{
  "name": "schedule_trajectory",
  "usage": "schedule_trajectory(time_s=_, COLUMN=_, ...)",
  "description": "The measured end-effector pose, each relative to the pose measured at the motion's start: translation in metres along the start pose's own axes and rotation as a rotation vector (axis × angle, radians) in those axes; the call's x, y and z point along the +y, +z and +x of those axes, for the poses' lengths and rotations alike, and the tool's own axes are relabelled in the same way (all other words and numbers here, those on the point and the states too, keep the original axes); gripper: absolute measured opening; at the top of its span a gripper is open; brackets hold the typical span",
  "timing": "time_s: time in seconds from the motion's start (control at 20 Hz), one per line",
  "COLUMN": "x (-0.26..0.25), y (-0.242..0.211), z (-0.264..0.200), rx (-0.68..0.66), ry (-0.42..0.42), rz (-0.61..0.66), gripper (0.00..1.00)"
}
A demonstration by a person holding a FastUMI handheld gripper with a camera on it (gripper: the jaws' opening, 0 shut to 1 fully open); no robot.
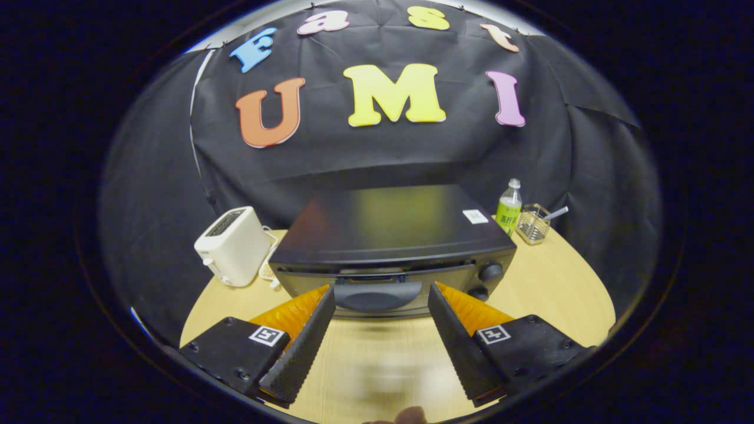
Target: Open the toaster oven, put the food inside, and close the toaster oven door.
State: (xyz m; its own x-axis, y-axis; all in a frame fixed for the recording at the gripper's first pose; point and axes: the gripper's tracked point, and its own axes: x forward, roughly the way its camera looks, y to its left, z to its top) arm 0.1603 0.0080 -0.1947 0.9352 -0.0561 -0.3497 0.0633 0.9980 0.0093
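Gripper [382,297]: held released, its two fingers spread wide with nothing gripped between them; bare bench is seen in the gap.
Toaster oven [392,247]: a black unit set on the bench at 12 o'clock, just ahead of the fingertips; its door is seen shut.
Door handle [378,294]: found on the front of the toaster oven, between the two fingertips and just beyond them; contact cannot be told.
Knobs [490,272]: two are seen on the front at 1 o'clock, beside the door.
Bench [548,277]: a pale wooden top.
Toaster [232,246]: white, placed at 10 o'clock, left of the oven.
Bottle [509,209]: green-labelled, stood at 2 o'clock beside the oven's far corner.
Wire basket [533,225]: set just right of the bottle.
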Motion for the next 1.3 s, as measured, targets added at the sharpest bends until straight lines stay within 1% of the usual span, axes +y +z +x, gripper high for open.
schedule_trajectory(time_s=0.1, x=0.001, y=0.026, z=-0.027, rx=-0.046, ry=0.000, rz=-0.005, gripper=1.00)
schedule_trajectory(time_s=0.35, x=0.009, y=0.065, z=-0.107, rx=-0.155, ry=0.019, rz=-0.031, gripper=1.00)
schedule_trajectory(time_s=0.5, x=0.008, y=0.093, z=-0.153, rx=-0.241, ry=0.017, rz=-0.044, gripper=1.00)
schedule_trajectory(time_s=0.6, x=0.008, y=0.105, z=-0.181, rx=-0.278, ry=0.020, rz=-0.024, gripper=1.00)
schedule_trajectory(time_s=0.8, x=0.006, y=0.111, z=-0.222, rx=-0.311, ry=0.023, rz=-0.017, gripper=1.00)
schedule_trajectory(time_s=1.15, x=0.002, y=0.105, z=-0.256, rx=-0.334, ry=-0.001, rz=-0.027, gripper=1.00)
schedule_trajectory(time_s=1.3, x=0.003, y=0.098, z=-0.265, rx=-0.335, ry=-0.002, rz=-0.007, gripper=1.00)
